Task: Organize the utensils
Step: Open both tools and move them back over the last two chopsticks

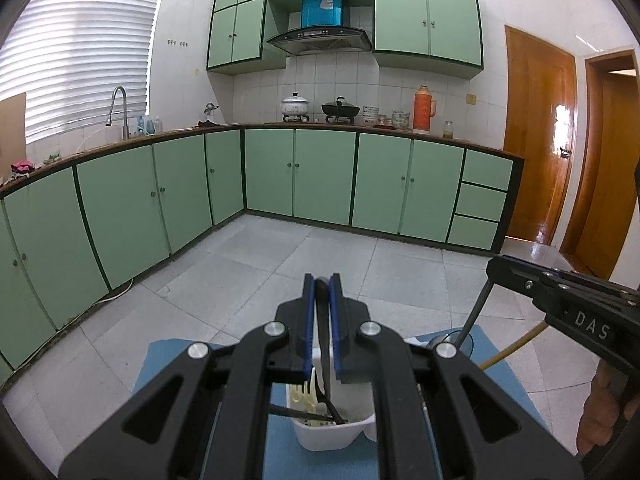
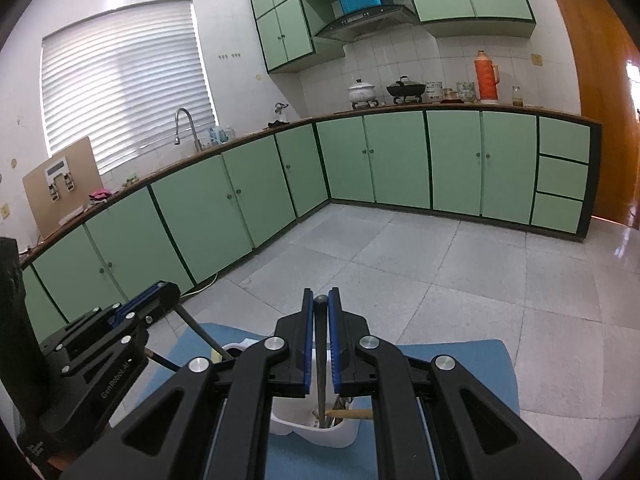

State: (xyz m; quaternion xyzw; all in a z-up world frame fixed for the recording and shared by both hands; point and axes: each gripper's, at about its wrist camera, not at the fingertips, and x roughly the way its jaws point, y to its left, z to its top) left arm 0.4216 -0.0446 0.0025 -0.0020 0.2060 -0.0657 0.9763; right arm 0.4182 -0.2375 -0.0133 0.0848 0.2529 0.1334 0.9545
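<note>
A white utensil holder [image 1: 332, 434] stands on a blue table top [image 1: 280, 452]; it also shows in the right wrist view [image 2: 316, 432]. My left gripper [image 1: 322, 280] is shut on a black utensil handle [image 1: 323, 336] whose lower end reaches into the holder, beside cream forks [image 1: 304, 394]. My right gripper [image 2: 321, 300] is shut on a grey-handled utensil [image 2: 320, 364] that stands in another compartment, next to a wooden handle [image 2: 348, 413]. The right gripper [image 1: 500, 266] also shows at the right of the left wrist view, the left gripper [image 2: 160, 292] at the left of the right wrist view.
The blue table [image 2: 452, 368] ends just beyond the holder, with grey tiled floor [image 1: 320, 256] past it. Green cabinets [image 1: 300, 176] and a counter with pots line the far walls. A wooden door [image 1: 536, 140] is at the right.
</note>
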